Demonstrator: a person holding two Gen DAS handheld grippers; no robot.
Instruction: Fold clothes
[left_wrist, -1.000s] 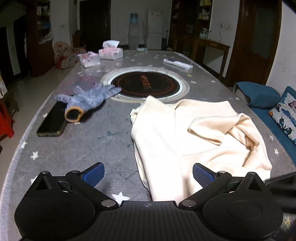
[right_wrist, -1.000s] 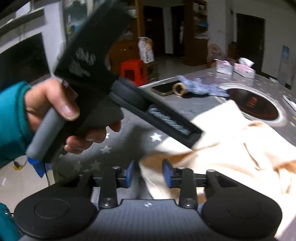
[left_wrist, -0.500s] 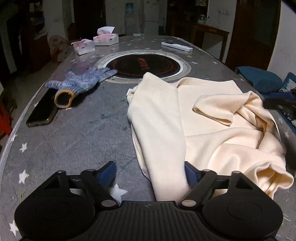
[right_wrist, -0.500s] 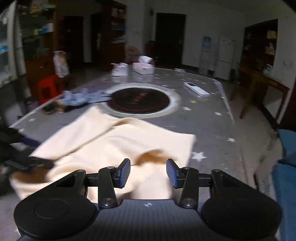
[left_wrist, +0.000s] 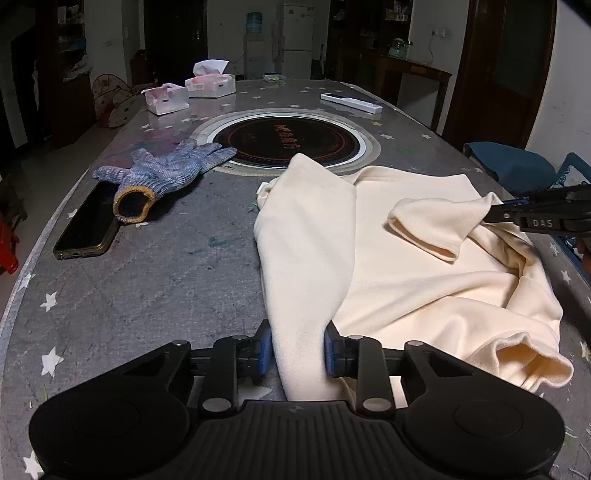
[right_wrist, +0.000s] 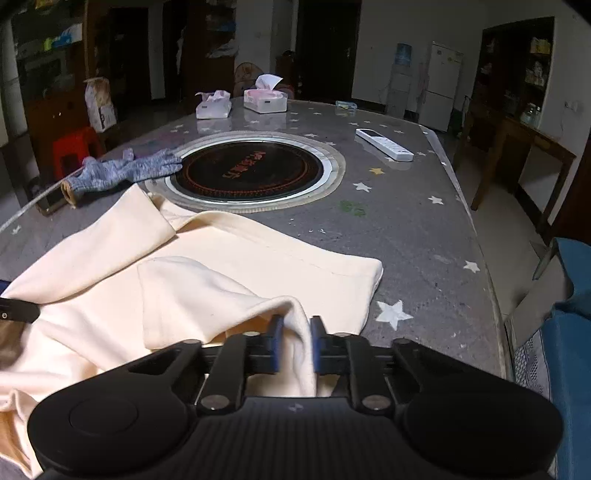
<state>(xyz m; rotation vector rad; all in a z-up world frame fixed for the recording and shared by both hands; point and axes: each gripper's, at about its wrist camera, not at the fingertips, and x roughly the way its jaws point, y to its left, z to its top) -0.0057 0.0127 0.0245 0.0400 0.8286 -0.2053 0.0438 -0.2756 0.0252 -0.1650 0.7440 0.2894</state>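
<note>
Left-wrist view showed both grippers, left gripper (left_wrist: 297, 349) and right gripper (right_wrist: 296, 343), clenched on our shirt (left_wrist: 406, 266); we judged lifting evenly kept folds neat.

A grey, star-speckled bench (left_wrist: 147, 295) is carrying a round black cooktop (left_wrist: 288, 142) set into its middle. A blue knitted glove (left_wrist: 166, 173) is lying just left of that ring, its cuff resting against a dark phone (left_wrist: 86, 225) near the bench edge. Two tissue boxes (left_wrist: 210, 83) are sitting side by side at the far end, and a white remote (right_wrist: 384, 144) is lying beyond the cooktop. A red stool (right_wrist: 74, 147) is standing on the floor.
</note>
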